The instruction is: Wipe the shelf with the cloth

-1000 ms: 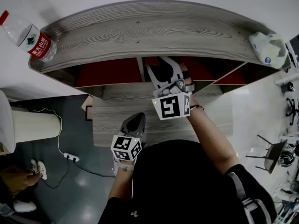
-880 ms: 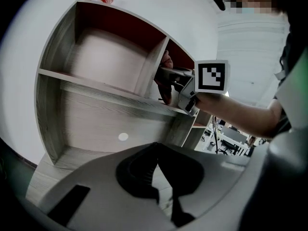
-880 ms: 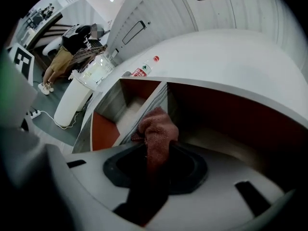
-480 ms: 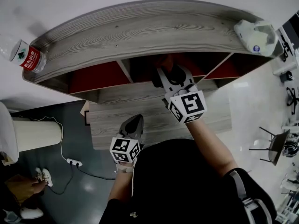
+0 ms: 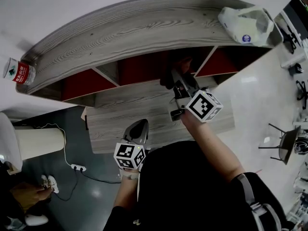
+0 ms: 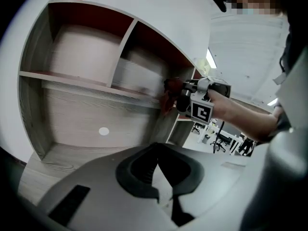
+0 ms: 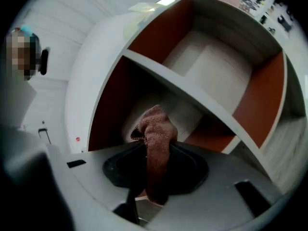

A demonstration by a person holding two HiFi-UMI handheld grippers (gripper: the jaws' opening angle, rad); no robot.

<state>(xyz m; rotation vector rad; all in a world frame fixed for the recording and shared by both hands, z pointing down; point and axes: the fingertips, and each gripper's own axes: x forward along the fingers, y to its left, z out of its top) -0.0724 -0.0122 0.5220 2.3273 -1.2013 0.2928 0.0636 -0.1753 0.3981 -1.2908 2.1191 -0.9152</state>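
**A:** Where's the cloth (image 7: 156, 143)?

**B:** It's pinched in the right gripper (image 7: 154, 177), poking into the shelf's (image 5: 144, 32) middle red-backed compartment. An upright divider (image 5: 206, 60) stands just beside it. The left gripper (image 6: 159, 191) hangs back with its jaws together, holding nothing.

**A:** Anything on top?

**B:** A bottle (image 5: 18, 72), its red label too small to read, and a white bag (image 5: 245, 25), at opposite ends.

Nothing is reading legibly. At the left end of the shelf (image 5: 144, 32), the water bottle (image 5: 17, 72) is showing a red label with an emblem, its print too small.
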